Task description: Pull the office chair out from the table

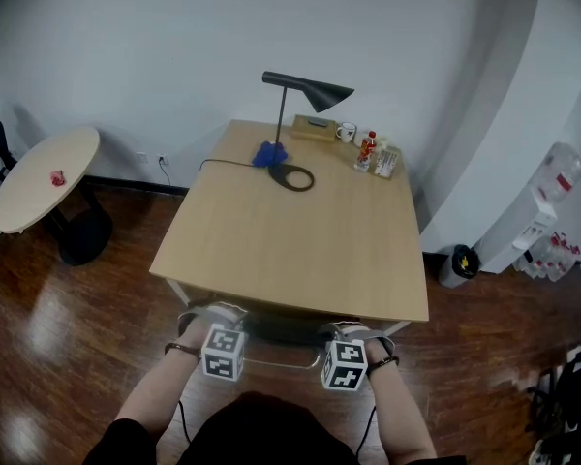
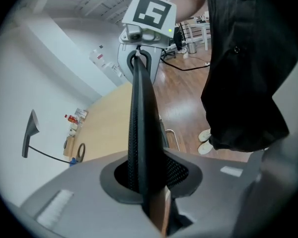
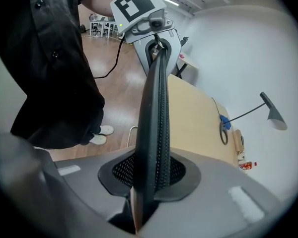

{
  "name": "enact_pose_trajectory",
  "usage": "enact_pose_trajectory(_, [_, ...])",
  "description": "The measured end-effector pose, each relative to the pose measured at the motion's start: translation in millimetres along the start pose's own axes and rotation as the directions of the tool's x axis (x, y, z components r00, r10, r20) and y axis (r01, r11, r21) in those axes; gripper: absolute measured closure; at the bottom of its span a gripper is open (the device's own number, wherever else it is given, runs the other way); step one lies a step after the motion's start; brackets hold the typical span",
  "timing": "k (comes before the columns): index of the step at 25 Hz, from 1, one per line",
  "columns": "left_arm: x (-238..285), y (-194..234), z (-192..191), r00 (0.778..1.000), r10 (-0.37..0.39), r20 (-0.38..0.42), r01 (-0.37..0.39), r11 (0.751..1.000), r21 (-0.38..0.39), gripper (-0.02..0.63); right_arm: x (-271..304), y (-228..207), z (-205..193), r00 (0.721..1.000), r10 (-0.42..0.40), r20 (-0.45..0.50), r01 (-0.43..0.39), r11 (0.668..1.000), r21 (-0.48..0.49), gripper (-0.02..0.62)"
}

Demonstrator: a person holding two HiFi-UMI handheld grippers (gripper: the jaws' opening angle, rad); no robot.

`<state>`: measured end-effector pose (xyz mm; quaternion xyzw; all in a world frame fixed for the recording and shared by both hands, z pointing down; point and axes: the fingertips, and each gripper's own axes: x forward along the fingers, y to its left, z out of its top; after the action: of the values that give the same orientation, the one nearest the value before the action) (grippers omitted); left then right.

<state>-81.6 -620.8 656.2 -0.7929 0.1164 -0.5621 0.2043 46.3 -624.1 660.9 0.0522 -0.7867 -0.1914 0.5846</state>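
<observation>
The office chair is tucked under the near edge of the wooden table [image 1: 290,245]; only the top of its dark mesh backrest [image 1: 281,331] shows in the head view. My left gripper [image 1: 211,324] grips the backrest's left top corner and my right gripper [image 1: 349,337] the right one, both pointing steeply down. In the left gripper view the thin backrest edge [image 2: 140,108] runs up from between the jaws of the left gripper [image 2: 148,195], which is shut on it. The right gripper view shows the same edge [image 3: 156,113] clamped in the right gripper [image 3: 145,195].
A black desk lamp [image 1: 305,89], a blue object [image 1: 269,153], a wooden box [image 1: 313,127], a cup [image 1: 346,132] and bottles [image 1: 368,149] stand at the table's far end. A round side table [image 1: 44,176] is at left, a bin [image 1: 459,263] and a water dispenser [image 1: 540,219] at right. The person's shoes [image 2: 205,141] are behind the chair.
</observation>
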Motion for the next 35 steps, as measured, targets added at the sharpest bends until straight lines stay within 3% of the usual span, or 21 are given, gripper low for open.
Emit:
enact_pose_trajectory(7, [-2, -2, -1, 0.999, -0.037, -0.017, 0.037, 0.999, -0.017, 0.531, -4, 8, 3, 0.995, 0.099, -0.01, -0.099, 0.994, 0.046, 0.526])
enact_pose_trajectory(20, [-18, -33, 8, 0.999, -0.034, -0.022, 0.034, 0.999, 0.013, 0.535, -20, 48, 14, 0.994, 0.109, -0.007, -0.108, 0.991, 0.073, 0.532])
enact_pose_trajectory(35, [-52, -103, 23, 0.998, -0.061, -0.013, 0.061, 0.998, 0.011, 0.535, -45, 119, 33, 0.991, 0.133, -0.025, -0.13, 0.987, 0.094, 0.526])
